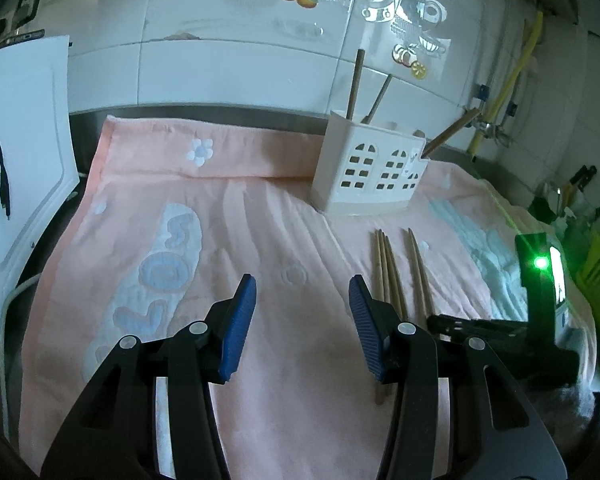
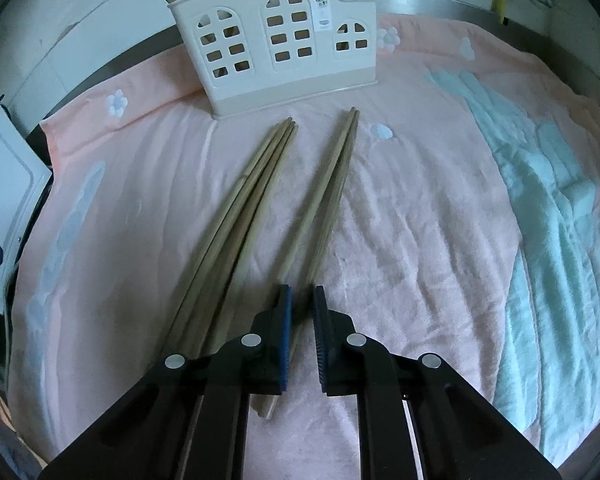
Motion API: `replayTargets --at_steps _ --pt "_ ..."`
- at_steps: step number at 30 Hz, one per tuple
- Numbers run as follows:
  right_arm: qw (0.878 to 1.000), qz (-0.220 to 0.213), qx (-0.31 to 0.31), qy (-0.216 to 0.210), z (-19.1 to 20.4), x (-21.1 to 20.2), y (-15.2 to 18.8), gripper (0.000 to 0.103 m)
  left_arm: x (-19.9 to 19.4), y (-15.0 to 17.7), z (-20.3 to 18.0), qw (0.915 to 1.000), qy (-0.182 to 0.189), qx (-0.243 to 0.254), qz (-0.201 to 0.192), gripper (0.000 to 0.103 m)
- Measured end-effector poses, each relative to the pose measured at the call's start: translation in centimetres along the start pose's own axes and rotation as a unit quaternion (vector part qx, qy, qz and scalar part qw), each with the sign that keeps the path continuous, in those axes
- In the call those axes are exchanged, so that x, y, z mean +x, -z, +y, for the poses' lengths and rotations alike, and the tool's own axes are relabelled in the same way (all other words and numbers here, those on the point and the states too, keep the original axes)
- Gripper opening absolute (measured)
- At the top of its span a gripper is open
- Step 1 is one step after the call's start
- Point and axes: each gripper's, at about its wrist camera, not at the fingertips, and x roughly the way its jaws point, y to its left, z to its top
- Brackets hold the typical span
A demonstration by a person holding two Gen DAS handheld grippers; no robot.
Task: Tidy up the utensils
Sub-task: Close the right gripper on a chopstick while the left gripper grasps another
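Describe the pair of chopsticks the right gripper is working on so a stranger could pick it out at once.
Start at the white utensil holder with window-shaped cutouts, standing at the back of the pink towel. In front of it lie two groups of wooden chopsticks. The right-hand pair is the one: just two sticks, running into the nearly closed right gripper, whereas the left bundle holds more sticks and lies beside the gripper.

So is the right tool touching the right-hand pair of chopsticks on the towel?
Cannot tell. In the right wrist view the right tool has its pads either side of the right-hand pair of chopsticks, with a narrow gap between the pads, but no contact shows plainly.
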Motion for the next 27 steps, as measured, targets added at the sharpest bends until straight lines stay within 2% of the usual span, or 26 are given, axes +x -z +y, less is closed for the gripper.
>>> replayTargets --at_steps 7,13,20,22,27 --pt "0.998 -0.016 -0.041 0.033 -1.9 -1.3 1.2 0.006 0.6 1.2 -0.9 0.9997 0.014 0.009 0.017 0.049" --pt "0.997 -0.025 -0.060 0.037 -3.0 -2.2 2.3 0.007 2.0 2.9 -2.7 0.9979 0.043 0.026 0.042 0.047" --pt "0.997 -0.026 -0.069 0.019 -3.7 -2.9 3.5 0.007 4.6 4.3 -5.1 0.9903 0.088 0.053 0.093 0.014" --pt "0.997 -0.026 -0.069 0.012 -3.9 -3.2 3.8 0.008 5.6 4.5 -5.5 0.9874 0.099 0.058 0.109 0.012" --pt "0.997 -0.028 -0.075 0.004 -4.2 -3.4 4.3 0.010 7.3 4.5 -5.9 0.9848 0.092 0.070 0.129 0.008"
